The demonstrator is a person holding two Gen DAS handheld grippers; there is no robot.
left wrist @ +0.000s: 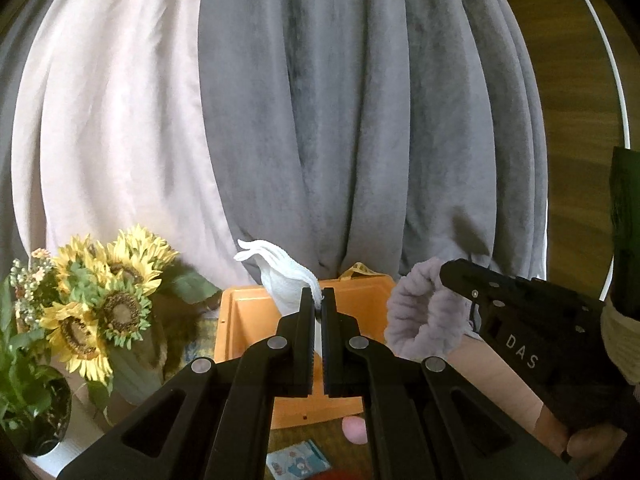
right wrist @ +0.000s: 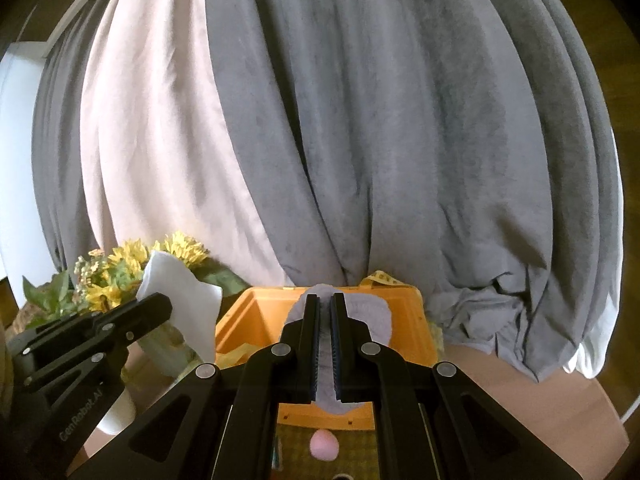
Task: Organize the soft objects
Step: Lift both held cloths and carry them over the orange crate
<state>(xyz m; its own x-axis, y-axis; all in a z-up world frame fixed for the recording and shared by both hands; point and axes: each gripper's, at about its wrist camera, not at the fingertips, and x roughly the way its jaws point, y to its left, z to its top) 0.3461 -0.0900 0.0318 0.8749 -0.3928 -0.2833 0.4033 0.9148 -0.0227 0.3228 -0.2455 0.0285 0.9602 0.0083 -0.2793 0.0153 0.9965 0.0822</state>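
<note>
My left gripper (left wrist: 318,296) is shut on a white tissue cloth (left wrist: 286,276) and holds it above the orange box (left wrist: 248,320). It also shows in the right wrist view (right wrist: 160,300) with the white cloth (right wrist: 184,296) sticking up. My right gripper (right wrist: 325,300) is shut on a lavender fuzzy band (right wrist: 368,316) over the orange box (right wrist: 404,320). In the left wrist view the right gripper (left wrist: 444,270) holds the band (left wrist: 420,320) as a loop at the right. A pink soft ball (right wrist: 324,446) lies on the mat in front of the box.
A sunflower bouquet (left wrist: 100,304) in a vase stands left of the box. Grey and pale curtains (left wrist: 340,120) hang behind. A small picture card (left wrist: 298,460) lies on the patterned mat. A yellow tape (right wrist: 380,278) peeks behind the box.
</note>
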